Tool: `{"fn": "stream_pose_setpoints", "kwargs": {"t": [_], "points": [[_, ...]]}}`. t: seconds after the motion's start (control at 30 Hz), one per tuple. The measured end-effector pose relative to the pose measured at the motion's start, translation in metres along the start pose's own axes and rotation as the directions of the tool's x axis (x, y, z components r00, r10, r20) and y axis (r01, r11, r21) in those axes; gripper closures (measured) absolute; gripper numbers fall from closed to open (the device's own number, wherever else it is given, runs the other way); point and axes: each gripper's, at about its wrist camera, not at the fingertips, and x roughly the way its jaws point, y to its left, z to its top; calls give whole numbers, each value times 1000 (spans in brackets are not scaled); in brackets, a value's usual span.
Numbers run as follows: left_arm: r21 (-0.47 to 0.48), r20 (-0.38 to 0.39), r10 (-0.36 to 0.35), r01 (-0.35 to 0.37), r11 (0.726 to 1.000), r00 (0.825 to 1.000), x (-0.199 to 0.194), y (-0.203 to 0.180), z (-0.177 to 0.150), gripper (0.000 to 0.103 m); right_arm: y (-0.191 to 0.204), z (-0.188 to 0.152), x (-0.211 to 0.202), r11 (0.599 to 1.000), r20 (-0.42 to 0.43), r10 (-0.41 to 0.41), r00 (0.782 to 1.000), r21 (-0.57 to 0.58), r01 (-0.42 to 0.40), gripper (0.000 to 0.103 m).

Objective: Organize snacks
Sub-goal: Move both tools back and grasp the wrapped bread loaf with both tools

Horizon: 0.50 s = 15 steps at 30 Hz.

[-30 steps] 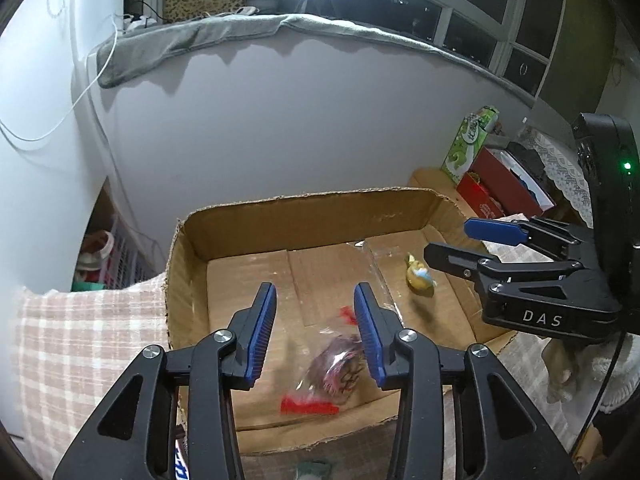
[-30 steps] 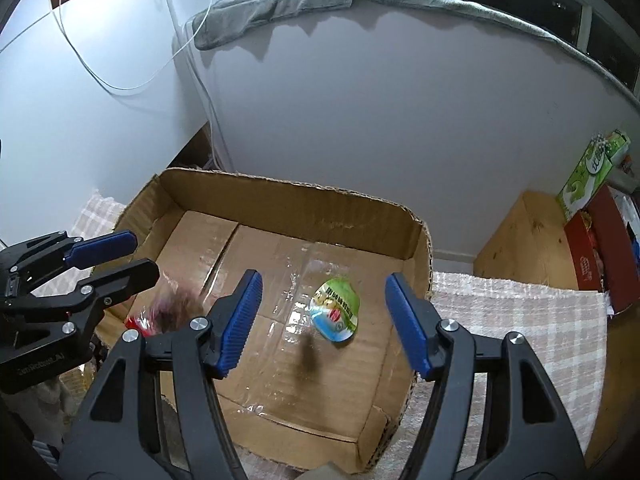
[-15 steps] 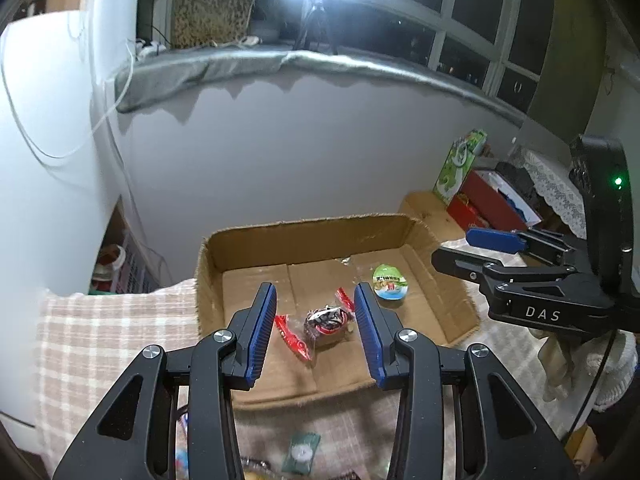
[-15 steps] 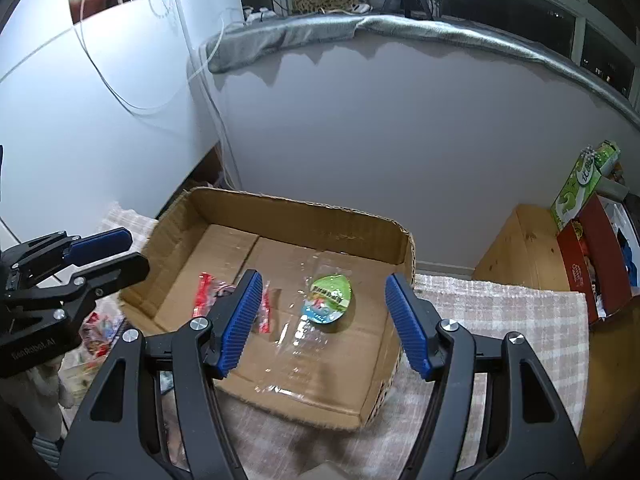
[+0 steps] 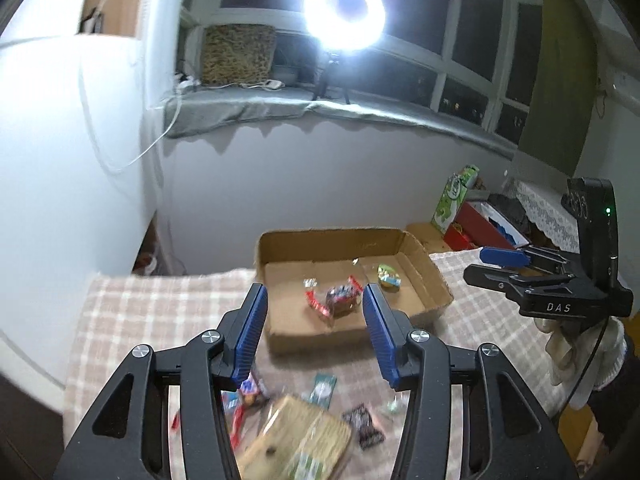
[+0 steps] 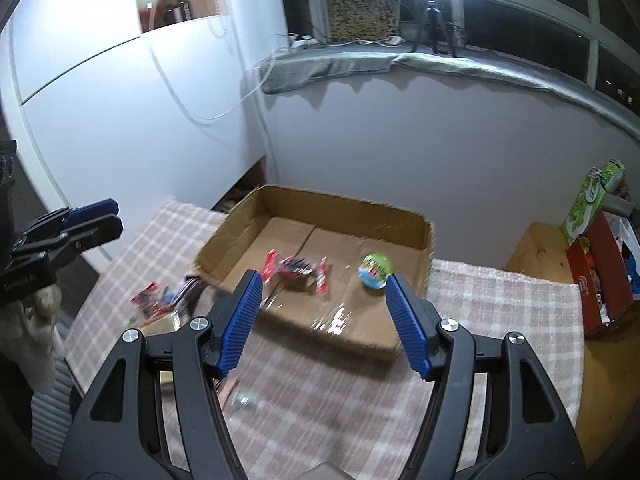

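Nearby, loose snack packets (image 5: pixel 320 420) litter the checked cloth (image 5: pixel 160 308) before the cardboard box (image 5: pixel 436 280).

A surface covered by a pink-and-white checked cloth (image 6: pixel 480 304) is seen. A shallow open cardboard box (image 5: pixel 434 280) is set directly on it. Loose snack packets (image 5: pixel 362 424) and a flat cracker pack (image 5: pixel 296 440) are scattered on the cloth just before the box.
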Motion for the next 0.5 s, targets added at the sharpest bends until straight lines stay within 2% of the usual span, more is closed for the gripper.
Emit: {"fn": "stream_pose_setpoints", "kwargs": {"t": [0.17,0.23,0.3,0.37,0.5], "points": [[-38,12,44,-43,998,999,-20,10,-32,54,15,-16,-5,998,-20,69,997,-12,-69,36],[-52,12,70,-70,996,997,-27,14,-47,45,23,-22,-4,995,-36,90,995,-29,-91,36],[-83,0,82,-81,993,997,-30,19,-62,44,31,-28,0,993,-53,107,993,-52,-110,36],[-129,-27,78,-80,988,997,-30,23,-83,44,40,-35,5,989,-74,124,990,-69,-129,27],[-172,-72,85,-96,980,994,-27,24,-111,43,58,-50,23,980,-131,163,978,-94,-176,24]]}}
